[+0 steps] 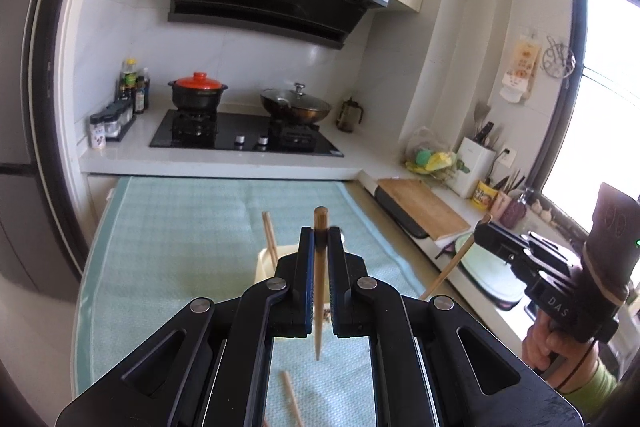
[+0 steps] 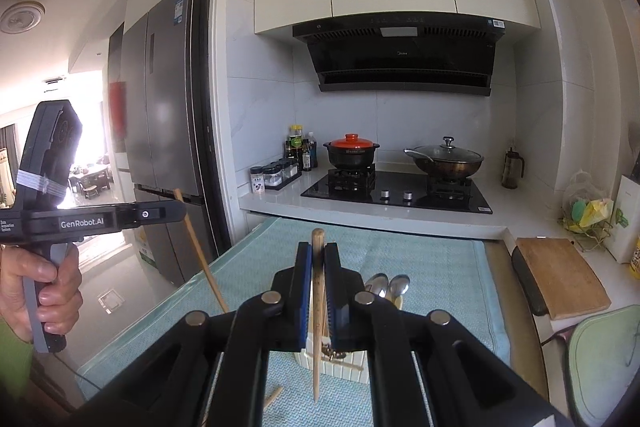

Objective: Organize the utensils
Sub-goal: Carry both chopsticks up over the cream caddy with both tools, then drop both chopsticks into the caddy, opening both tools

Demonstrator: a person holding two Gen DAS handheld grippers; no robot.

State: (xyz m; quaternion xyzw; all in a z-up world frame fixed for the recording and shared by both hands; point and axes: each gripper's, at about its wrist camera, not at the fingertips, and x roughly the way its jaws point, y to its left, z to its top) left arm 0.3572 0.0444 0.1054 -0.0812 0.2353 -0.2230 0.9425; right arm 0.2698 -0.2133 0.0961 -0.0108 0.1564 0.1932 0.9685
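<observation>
Both raised over the towel-covered worktop (image 1: 168,227): left hand-held gripper (image 1: 320,239) clamping one chopstick (image 1: 319,291) upright, right hand-held gripper (image 2: 318,255) clamping another chopstick (image 2: 318,327) likewise (tips down, presumably for dropping into the cream utensil holder (image 2: 340,367) at 6 o'clock).

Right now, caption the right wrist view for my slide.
Right gripper shut on a chopstick above the utensil holder; left gripper holds another.

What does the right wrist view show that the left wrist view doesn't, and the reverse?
Right wrist only: two spoons standing in the holder, the fridge, and the left gripper seen from the side, clamping a chopstick.

Left wrist only: two chopsticks in the holder, the window, and the right gripper seen from the side.

Both: each gripper shut on a chopstick held roughly upright, the green mat, a loose chopstick lying on it, and the stove.
</observation>
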